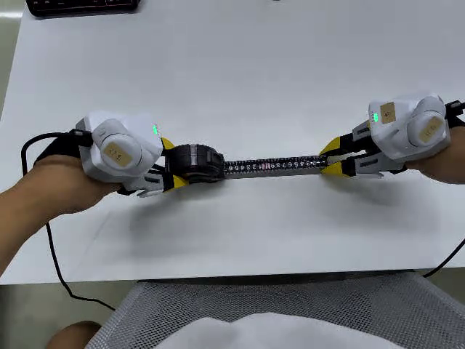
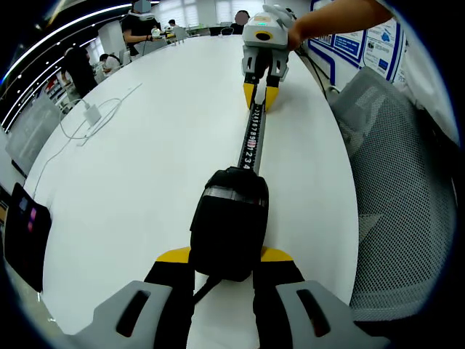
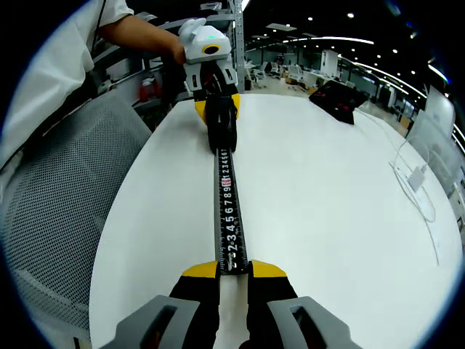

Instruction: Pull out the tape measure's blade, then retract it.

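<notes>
A black tape measure case (image 1: 194, 162) rests on the white table (image 1: 247, 80), and my left gripper (image 1: 174, 163) is shut on it, its yellow-tipped jaws on either side of the case (image 2: 229, 222). The dark blade (image 1: 275, 166) with white numbers runs out of the case to the right. My right gripper (image 1: 331, 157) is shut on the blade's end; in the right gripper view the blade (image 3: 228, 211) stretches from my right gripper (image 3: 233, 270) away to the case (image 3: 221, 121). The left gripper view has the blade (image 2: 251, 137) leading to the right gripper (image 2: 261, 94).
A dark keyboard-like item (image 1: 81, 6) lies at the table's far left edge. A mesh chair back (image 1: 269, 313) stands at the near edge. Cables (image 1: 54, 262) trail off both grippers. A white charger and cord (image 2: 91, 115) and a black device (image 2: 22, 233) lie on the table.
</notes>
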Action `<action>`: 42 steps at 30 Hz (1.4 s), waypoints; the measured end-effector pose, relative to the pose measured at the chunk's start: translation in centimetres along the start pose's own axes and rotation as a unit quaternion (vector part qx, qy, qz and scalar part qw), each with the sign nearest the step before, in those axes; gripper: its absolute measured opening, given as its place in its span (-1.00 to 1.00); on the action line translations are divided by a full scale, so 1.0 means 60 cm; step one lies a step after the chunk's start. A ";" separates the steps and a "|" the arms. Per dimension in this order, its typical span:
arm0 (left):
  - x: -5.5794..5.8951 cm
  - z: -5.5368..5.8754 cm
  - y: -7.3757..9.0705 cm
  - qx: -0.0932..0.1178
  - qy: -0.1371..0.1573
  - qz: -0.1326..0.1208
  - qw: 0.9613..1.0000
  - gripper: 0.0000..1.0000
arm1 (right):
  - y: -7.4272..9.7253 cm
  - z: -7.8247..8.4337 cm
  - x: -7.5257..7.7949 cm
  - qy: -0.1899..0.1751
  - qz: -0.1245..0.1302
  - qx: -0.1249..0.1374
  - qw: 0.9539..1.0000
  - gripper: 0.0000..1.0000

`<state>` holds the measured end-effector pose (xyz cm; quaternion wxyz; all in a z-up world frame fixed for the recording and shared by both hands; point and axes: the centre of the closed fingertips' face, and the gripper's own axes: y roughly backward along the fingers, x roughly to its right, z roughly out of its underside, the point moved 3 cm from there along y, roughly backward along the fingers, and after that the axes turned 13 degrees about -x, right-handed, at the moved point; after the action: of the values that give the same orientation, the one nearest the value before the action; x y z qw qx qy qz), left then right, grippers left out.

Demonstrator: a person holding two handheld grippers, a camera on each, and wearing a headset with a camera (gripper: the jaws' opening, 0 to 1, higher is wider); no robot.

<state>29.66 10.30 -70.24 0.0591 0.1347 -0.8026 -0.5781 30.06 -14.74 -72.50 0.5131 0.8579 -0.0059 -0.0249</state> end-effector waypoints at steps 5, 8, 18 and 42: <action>0.000 0.000 0.000 0.000 -0.001 0.000 1.000 -0.49 | 0.003 0.005 0.000 0.000 0.000 -0.003 1.000 -0.80; 0.000 0.000 0.000 -0.001 -0.001 0.000 1.000 -0.49 | 0.005 0.008 0.000 -0.001 0.000 -0.004 1.000 -0.81; -0.001 0.000 -0.001 0.000 -0.002 0.001 1.000 -0.49 | 0.013 0.022 -0.001 -0.007 -0.001 -0.010 1.000 -0.81; 0.000 0.000 0.000 -0.002 -0.004 0.001 1.000 -0.49 | 0.026 0.046 -0.001 -0.005 0.002 -0.030 1.000 -0.81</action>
<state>29.70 10.27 -70.25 0.0569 0.1319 -0.8019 -0.5799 29.90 -17.93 -72.43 0.5386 0.8421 -0.0090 -0.0285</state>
